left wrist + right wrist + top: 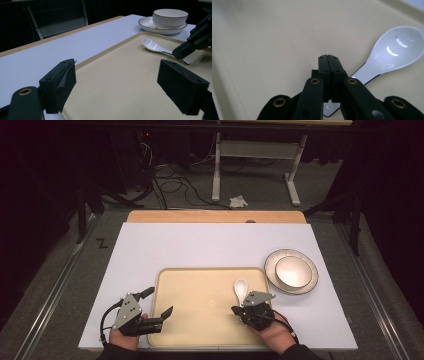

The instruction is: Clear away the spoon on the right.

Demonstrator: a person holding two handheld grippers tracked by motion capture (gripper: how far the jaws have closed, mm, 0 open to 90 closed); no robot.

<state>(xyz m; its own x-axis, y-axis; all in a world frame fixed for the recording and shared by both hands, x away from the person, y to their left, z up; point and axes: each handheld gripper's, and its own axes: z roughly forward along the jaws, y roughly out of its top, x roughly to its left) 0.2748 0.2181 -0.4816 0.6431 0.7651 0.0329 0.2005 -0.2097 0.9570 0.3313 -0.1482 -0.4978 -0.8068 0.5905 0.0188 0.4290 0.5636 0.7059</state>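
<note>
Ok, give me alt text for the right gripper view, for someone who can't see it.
The right gripper, its black fingers pressed together, is shut on the handle of a white ceramic spoon on a beige tray. The spoon's glossy bowl points to the upper right, and its handle end shows beneath the fingers.

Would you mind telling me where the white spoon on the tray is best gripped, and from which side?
Grip the spoon by its narrow handle, coming from above at the person's edge of the tray. It lies flat, bowl up and pointing away; the handle is slim enough for the jaws. The right tool already sits there, seemingly shut on it.
</note>
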